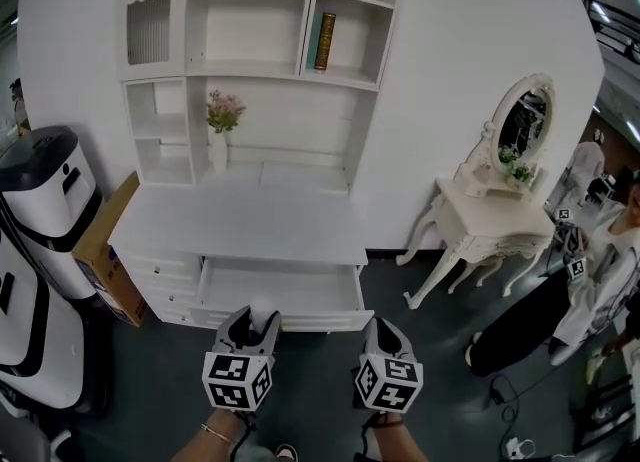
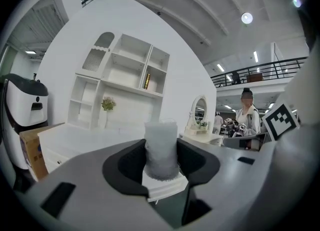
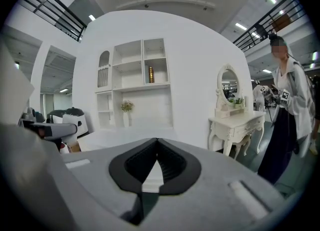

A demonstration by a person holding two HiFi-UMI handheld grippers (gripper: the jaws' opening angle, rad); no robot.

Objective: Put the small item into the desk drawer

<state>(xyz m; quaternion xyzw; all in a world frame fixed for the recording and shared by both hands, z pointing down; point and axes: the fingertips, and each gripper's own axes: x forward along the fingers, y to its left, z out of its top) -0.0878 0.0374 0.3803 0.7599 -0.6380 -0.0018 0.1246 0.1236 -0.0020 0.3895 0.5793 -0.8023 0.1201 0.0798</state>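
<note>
The small item (image 2: pixel 161 147) is a pale, fuzzy white cylinder, held upright between the dark pads of my left gripper (image 2: pixel 161 161), which is shut on it. In the head view the item (image 1: pixel 263 319) shows as a white bit at the tips of my left gripper (image 1: pixel 254 324), just at the front edge of the open desk drawer (image 1: pixel 290 285). The drawer is pulled out under the white desk top (image 1: pixel 240 222) and looks bare inside. My right gripper (image 1: pixel 384 329) hovers to the right of the left one, in front of the drawer's right corner. Its jaws (image 3: pixel 157 151) are shut on nothing.
A white hutch with a flower vase (image 1: pixel 221 126) and a book (image 1: pixel 324 41) stands on the desk. A white machine (image 1: pixel 45 190) and a cardboard box (image 1: pixel 100 250) are at the left. A white vanity table (image 1: pixel 490 225) and a person (image 1: pixel 600 270) are at the right.
</note>
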